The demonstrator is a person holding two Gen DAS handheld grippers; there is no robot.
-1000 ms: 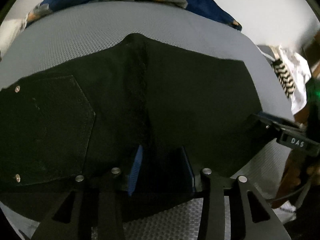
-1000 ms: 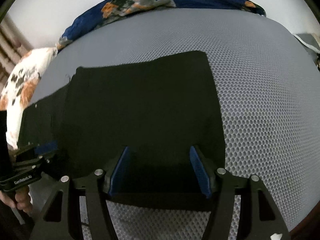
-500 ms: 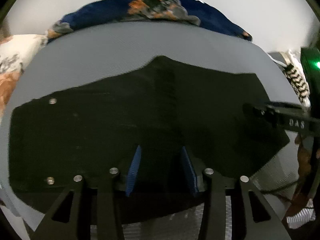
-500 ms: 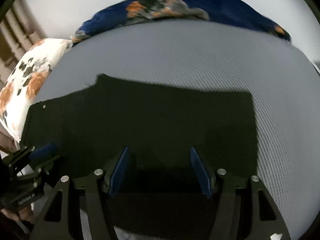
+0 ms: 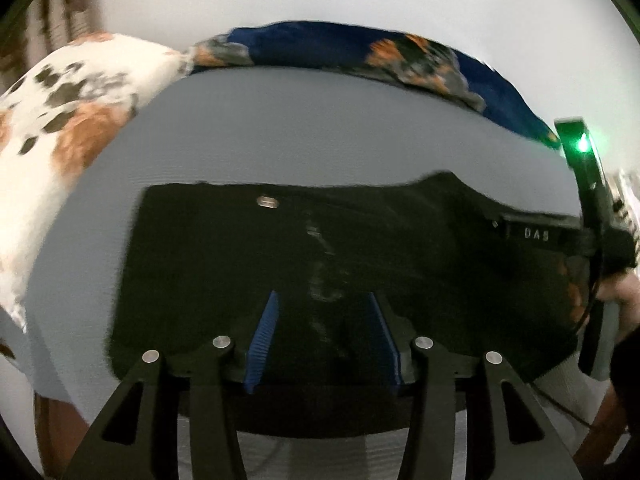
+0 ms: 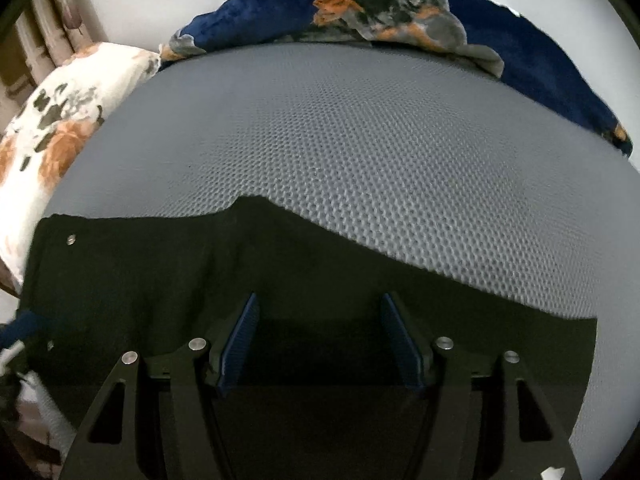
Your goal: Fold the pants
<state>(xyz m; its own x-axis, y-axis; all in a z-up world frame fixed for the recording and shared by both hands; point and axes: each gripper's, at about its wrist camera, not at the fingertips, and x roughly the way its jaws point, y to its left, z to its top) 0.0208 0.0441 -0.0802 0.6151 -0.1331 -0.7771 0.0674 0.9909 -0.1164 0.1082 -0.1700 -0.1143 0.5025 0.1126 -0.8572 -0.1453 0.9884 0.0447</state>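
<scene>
"DAS" on right gripper [image 5: 536, 234] body.

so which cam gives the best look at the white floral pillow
The right wrist view: the white floral pillow is sharp there, its grey and orange pattern clear beside the grey mesh mattress. The left wrist view shows more of it, but smeared by motion blur.

A grey mesh bed [image 6: 380, 152] fills the room; a navy floral blanket [image 6: 400, 4] lies along its far edge, a white floral pillow [image 6: 52, 136] at left.
</scene>
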